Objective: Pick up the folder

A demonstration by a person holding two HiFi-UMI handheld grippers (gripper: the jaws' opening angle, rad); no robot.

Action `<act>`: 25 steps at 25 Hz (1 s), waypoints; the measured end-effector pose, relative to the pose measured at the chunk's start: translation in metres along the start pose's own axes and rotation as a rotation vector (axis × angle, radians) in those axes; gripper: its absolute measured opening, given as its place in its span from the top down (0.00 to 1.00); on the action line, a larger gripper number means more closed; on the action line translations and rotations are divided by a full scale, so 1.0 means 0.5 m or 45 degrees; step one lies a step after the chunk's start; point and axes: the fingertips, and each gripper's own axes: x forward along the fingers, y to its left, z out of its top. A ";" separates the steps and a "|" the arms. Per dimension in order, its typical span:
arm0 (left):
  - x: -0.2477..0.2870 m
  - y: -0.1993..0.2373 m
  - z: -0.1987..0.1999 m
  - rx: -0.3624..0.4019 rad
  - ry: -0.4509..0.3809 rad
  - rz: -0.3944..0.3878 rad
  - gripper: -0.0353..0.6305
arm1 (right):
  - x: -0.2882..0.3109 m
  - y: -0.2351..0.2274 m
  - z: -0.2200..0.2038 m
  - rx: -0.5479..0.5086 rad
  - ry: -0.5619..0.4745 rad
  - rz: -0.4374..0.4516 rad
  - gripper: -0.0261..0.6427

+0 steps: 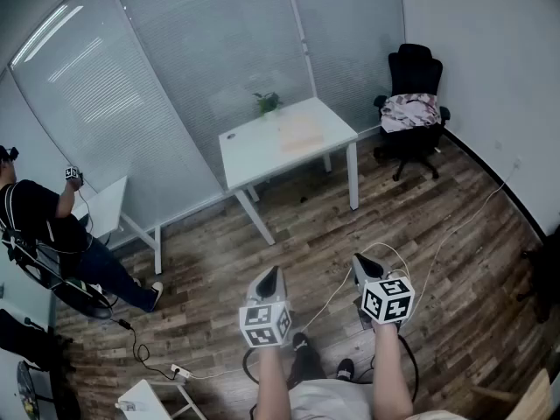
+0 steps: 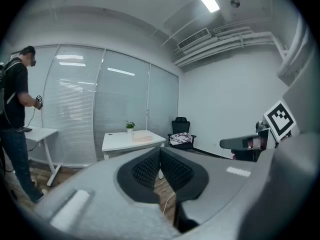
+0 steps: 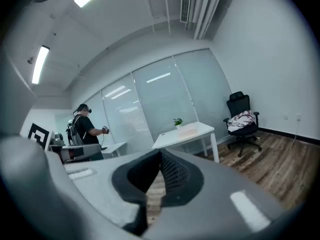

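Observation:
A pale, flat folder [image 1: 299,134] lies on the white table [image 1: 254,151] across the room; it also shows as a pale slab [image 2: 142,138] in the left gripper view and faintly [image 3: 188,130] in the right gripper view. Both grippers hang over the wooden floor, well short of the table. My left gripper [image 1: 272,274] is shut with nothing in it, its jaws meeting at the tip [image 2: 160,150]. My right gripper [image 1: 360,262] is shut and empty too [image 3: 160,153].
A small potted plant [image 1: 268,103] stands at the table's back edge. A black office chair [image 1: 411,103] with cloth on its seat sits at the right wall. A person [image 1: 48,226] stands at a second desk [image 1: 105,204] at left. Cables [image 1: 332,296] trail over the floor.

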 end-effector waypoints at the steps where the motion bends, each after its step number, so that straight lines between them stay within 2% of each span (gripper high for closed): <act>1: -0.001 -0.004 0.001 0.004 -0.004 0.000 0.94 | 0.000 0.000 0.001 -0.014 0.005 0.004 0.96; 11: -0.008 0.010 0.014 0.008 -0.044 0.005 0.94 | 0.015 0.023 0.006 -0.081 0.010 0.058 0.96; 16: 0.014 0.032 0.008 -0.017 -0.041 -0.012 0.94 | 0.031 0.014 0.022 -0.019 -0.041 0.037 0.96; 25: 0.091 0.085 -0.017 -0.071 0.011 -0.055 0.94 | 0.098 -0.024 -0.010 0.010 0.054 -0.027 0.96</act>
